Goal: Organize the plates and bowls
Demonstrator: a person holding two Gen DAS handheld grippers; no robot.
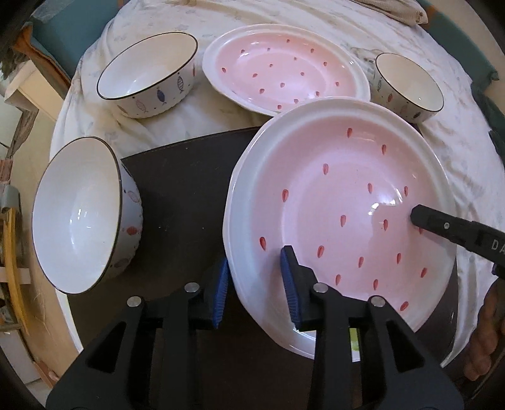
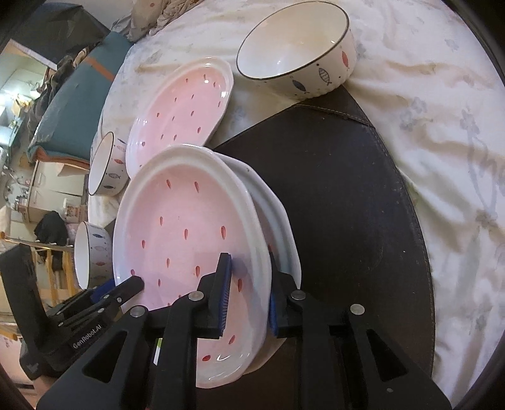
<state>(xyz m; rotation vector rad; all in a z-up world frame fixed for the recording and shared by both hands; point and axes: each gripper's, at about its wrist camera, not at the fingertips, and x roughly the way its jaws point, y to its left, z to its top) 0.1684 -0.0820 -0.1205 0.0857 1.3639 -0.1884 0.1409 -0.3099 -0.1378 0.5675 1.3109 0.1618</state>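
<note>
A lived-in home, most likely a bedroom or spare room. The crockery sits on a rumpled white floral bedsheet (image 2: pixel 442 132) with a dark brown stitched mat (image 2: pixel 347 205) laid over it. At ten o'clock in the right wrist view lie a teal cushion (image 2: pixel 72 113), cardboard boxes (image 2: pixel 53 186) and piled clothing (image 2: pixel 52 230); a folded beige cloth (image 1: pixel 397 9) lies at one o'clock in the left view.

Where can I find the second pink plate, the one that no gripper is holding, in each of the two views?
Left wrist view: upper centre, the far pink plate lies on the white cloth between two bowls.
Right wrist view: upper left of centre, the same plate, beyond the held plate.
Shared landmark: the dark mat.
</note>
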